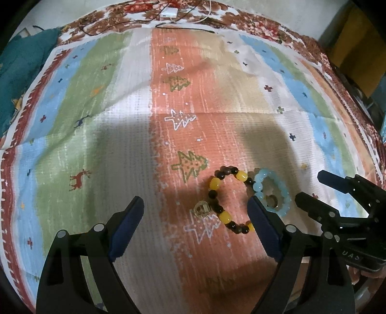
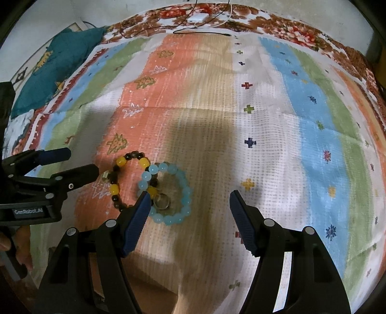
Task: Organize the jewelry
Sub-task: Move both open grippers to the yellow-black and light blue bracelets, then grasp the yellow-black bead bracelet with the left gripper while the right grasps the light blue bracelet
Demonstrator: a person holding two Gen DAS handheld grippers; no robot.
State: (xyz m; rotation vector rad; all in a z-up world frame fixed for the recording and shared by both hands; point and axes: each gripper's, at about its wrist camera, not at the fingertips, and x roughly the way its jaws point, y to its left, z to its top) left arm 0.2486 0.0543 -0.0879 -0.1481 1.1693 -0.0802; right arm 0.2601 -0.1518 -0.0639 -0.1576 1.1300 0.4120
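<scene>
A yellow and brown bead bracelet (image 1: 218, 190) (image 2: 115, 178) lies on the striped cloth (image 1: 135, 125) (image 2: 265, 120), touching a light blue bead bracelet (image 1: 284, 193) (image 2: 168, 219). A gold ring (image 1: 202, 209) lies just left of the brown bracelet. A clear ring (image 2: 162, 202) (image 1: 272, 200) lies inside the blue bracelet. My left gripper (image 1: 196, 205) (image 2: 79, 164) is open around the brown bracelet and gold ring. My right gripper (image 2: 189, 200) (image 1: 311, 187) is open around the blue bracelet's near part.
A teal cloth (image 1: 21, 65) (image 2: 60, 65) lies at the far left. A white charger (image 1: 168, 12) (image 2: 197, 18) with cables sits on the floral cover at the far edge.
</scene>
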